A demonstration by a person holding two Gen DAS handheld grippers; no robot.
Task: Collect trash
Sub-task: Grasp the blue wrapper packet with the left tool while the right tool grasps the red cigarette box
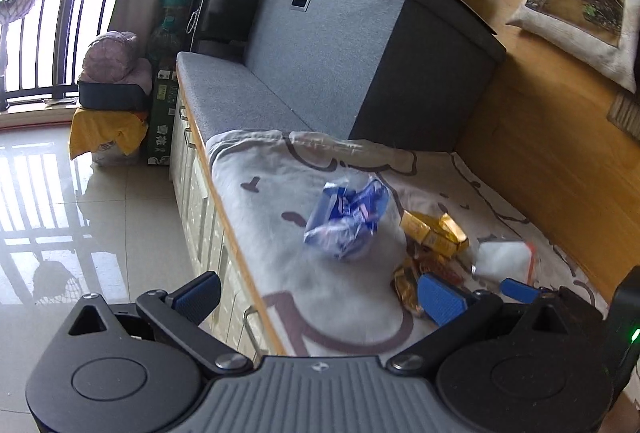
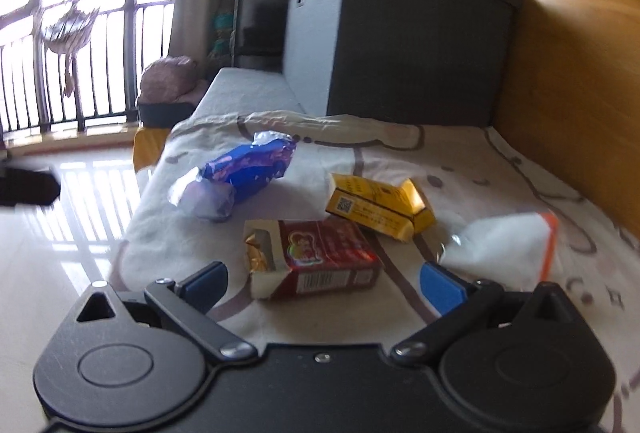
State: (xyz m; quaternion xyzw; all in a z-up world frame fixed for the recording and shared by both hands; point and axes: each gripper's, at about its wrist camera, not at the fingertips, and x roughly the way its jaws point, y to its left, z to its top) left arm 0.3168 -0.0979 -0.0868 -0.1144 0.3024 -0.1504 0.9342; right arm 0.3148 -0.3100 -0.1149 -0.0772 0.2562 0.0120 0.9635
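So there are four bits of trash lying on a pale cartoon-print blanket (image 2: 320, 153) spread over a bench seat, and I'll use the red carton (image 2: 320, 259) as the reference since it's front and centre in the right wrist view. That red carton lies on its side with the flap torn open at its left end, gold foil showing inside. Just behind it and a bit to the right sits a yellow carton (image 2: 380, 207), also with an open flap, very close to the red one but I can't tell if they actually touch. Off to the back left of the red carton is a crumpled blue wrapper (image 2: 240, 173), clearly apart from it. To the right of the red carton there's a clear plastic bag (image 2: 508, 245) with an orange edge strip. Further back beyond all of it stands a grey storage box (image 2: 400, 33) on the seat. The right gripper (image 2: 324, 285) has its blue-padded fingers spread wide with nothing held; the red carton sits right in front of the gap between them, no contact that I can see. The left gripper (image 1: 320, 297) is likewise wide open and empty, hanging left of the red carton near the bench's front edge, with the blue wrapper (image 1: 348, 221) ahead of it.
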